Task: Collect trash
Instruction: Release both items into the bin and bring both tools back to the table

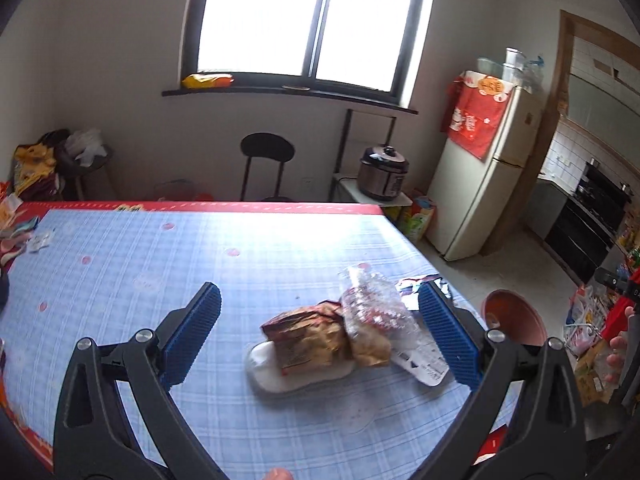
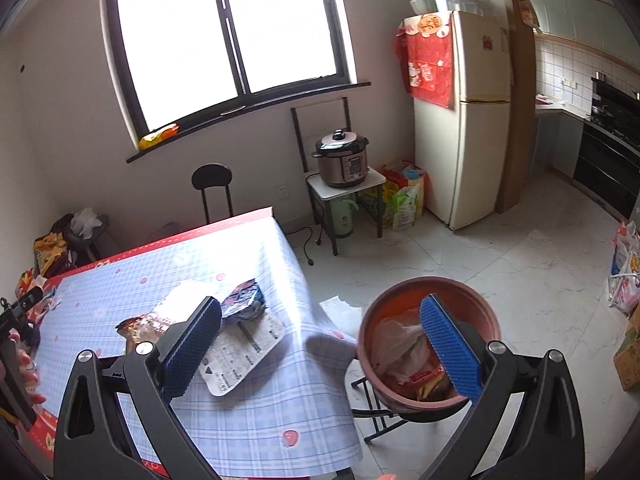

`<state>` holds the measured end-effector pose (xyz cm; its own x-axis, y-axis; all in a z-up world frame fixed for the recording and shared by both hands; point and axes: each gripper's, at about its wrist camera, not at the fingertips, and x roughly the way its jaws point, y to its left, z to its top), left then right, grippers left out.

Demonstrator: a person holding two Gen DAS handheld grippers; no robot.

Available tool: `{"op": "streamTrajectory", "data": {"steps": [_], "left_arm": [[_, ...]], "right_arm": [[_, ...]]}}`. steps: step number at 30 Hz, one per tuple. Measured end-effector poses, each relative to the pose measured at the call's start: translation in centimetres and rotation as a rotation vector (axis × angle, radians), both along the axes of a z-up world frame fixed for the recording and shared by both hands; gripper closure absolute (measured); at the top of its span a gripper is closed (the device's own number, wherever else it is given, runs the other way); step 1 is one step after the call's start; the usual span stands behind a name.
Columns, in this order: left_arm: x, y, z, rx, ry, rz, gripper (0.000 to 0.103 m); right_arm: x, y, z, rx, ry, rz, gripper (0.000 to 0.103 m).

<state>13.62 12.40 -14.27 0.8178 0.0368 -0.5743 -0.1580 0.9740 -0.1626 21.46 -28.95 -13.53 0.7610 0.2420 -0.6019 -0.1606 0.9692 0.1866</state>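
A blue checked tablecloth [image 1: 160, 264] carries a pile of wrappers [image 1: 344, 340]. Left gripper [image 1: 320, 340] spread wide around it, empty; right gripper [image 2: 320, 352] released above the red bin [image 2: 428, 344]

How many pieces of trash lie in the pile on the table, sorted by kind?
Brown crumpled snack bag: 1
Clear crinkled plastic wrapper: 1
White flat foam tray: 1
White printed peel-off lid: 1
Dark foil wrapper: 1
Total: 5
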Motion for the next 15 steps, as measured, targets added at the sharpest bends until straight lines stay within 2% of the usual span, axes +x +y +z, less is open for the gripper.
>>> {"op": "streamTrajectory", "data": {"steps": [5,9,12,15], "left_arm": [[-1.9,3.9,-3.3,-0.031,0.062,0.065,0.006],[-1.6,4.5,-5.5,-0.018,0.089,0.056,0.006],[-0.1,3.0,-7.4,0.053,0.108,0.0,0.006],[1.7,0.5,-10.0,0.193,0.134,-0.098,0.006]], "right_arm": [[1.2,5.2,-1.4,-0.007,0.065,0.082,0.005],[1.7,9.0,-2.4,-0.038,0.107,0.109,0.005],[2.2,11.3,-3.1,-0.075,0.135,0.118,0.005],[2.8,12.9,-4.0,-0.091,0.174,0.124,0.005]]}}
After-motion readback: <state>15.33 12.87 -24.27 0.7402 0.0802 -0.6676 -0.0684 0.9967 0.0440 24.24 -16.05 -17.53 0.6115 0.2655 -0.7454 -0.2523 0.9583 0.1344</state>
